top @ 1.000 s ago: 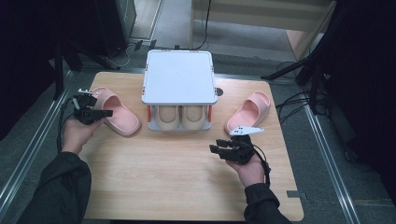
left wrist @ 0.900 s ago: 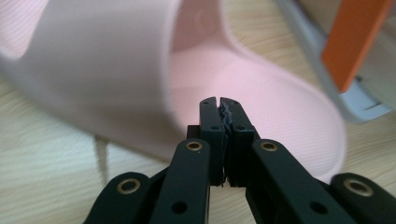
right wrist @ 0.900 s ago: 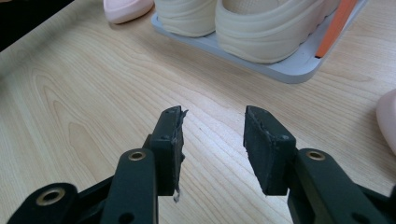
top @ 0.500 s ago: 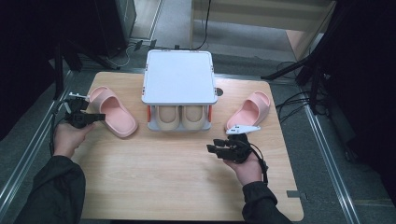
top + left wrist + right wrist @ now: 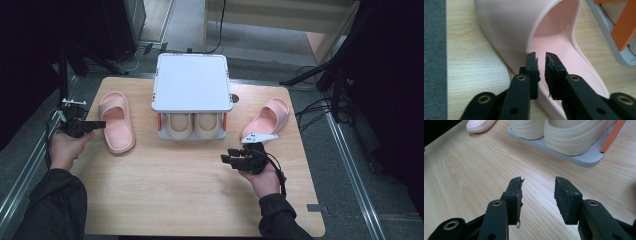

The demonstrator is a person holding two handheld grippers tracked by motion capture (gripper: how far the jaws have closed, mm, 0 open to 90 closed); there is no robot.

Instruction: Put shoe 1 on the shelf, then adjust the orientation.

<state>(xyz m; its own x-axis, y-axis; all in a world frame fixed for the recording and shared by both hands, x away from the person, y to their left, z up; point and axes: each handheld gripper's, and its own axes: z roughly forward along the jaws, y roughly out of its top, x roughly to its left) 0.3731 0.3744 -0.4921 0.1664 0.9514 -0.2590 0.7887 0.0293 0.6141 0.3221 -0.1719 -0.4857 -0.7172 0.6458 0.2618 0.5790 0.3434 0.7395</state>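
A pink slipper [image 5: 117, 122] lies flat on the left part of the wooden table [image 5: 165, 200], toe end away from the person, just left of a small shoe rack [image 5: 191, 85]. The left gripper [image 5: 95, 124] sits at the slipper's left edge, level with the table. In the left gripper view the slipper [image 5: 529, 27] is very close, and the jaws have just been opening: a narrow gap now stands between them, with the slipper's rim lying beneath and in that gap, but the pads do not press on it. This looks like a release, the slipper being left where it lies beside the rack.

A second pink slipper [image 5: 267, 117] lies on the right side, angled, toe pointing up and right, near the rack's right corner. The right gripper [image 5: 229, 159] rests low over bare wood in front of the rack, well apart from both slippers, its jaws spread with nothing between them, likely waiting its turn.

The rack has a flat white top, orange posts and a grey lower shelf holding a pair of beige shoes [image 5: 571, 137].

Hard to make out: the rack's top hides most of the beige shoes from above, so just their front ends peek out. In the left gripper view the jaws cover the slipper's near rim, so any light contact there cannot be told. The room around the table is dark.
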